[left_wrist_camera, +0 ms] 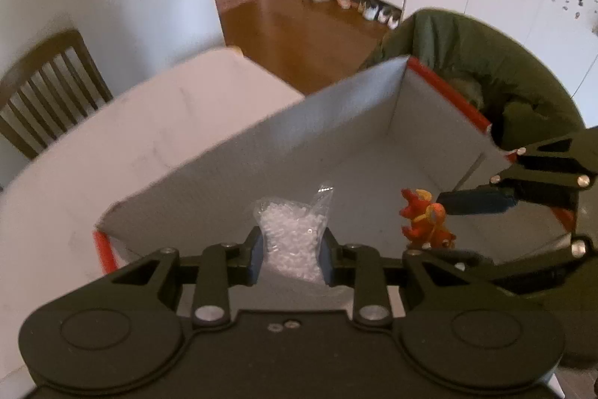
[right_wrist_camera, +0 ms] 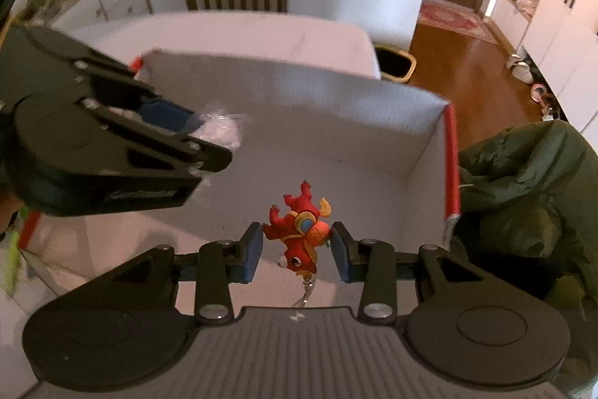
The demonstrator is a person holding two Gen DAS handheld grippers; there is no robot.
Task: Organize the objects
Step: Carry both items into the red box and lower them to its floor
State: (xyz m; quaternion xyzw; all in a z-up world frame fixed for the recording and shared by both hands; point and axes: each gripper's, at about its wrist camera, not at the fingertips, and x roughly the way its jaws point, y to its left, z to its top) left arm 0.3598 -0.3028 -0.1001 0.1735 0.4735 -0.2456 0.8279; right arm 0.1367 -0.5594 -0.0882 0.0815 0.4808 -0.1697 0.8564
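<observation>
Two grippers hang over the white box [left_wrist_camera: 347, 107] (red corners). Left gripper [left_wrist_camera: 290, 251] squeezes a clear bag of beads [left_wrist_camera: 293, 238]. Right gripper [right_wrist_camera: 297, 247] pinches a red toy bull [right_wrist_camera: 299, 234], upside down.

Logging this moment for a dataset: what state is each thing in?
Left hand-held gripper: shut on the bag of clear beads.
Bag of clear beads: held over the box.
Right hand-held gripper: shut on the red toy keychain.
Red toy keychain: held, upside down.
Box: open, nothing seen inside.
</observation>
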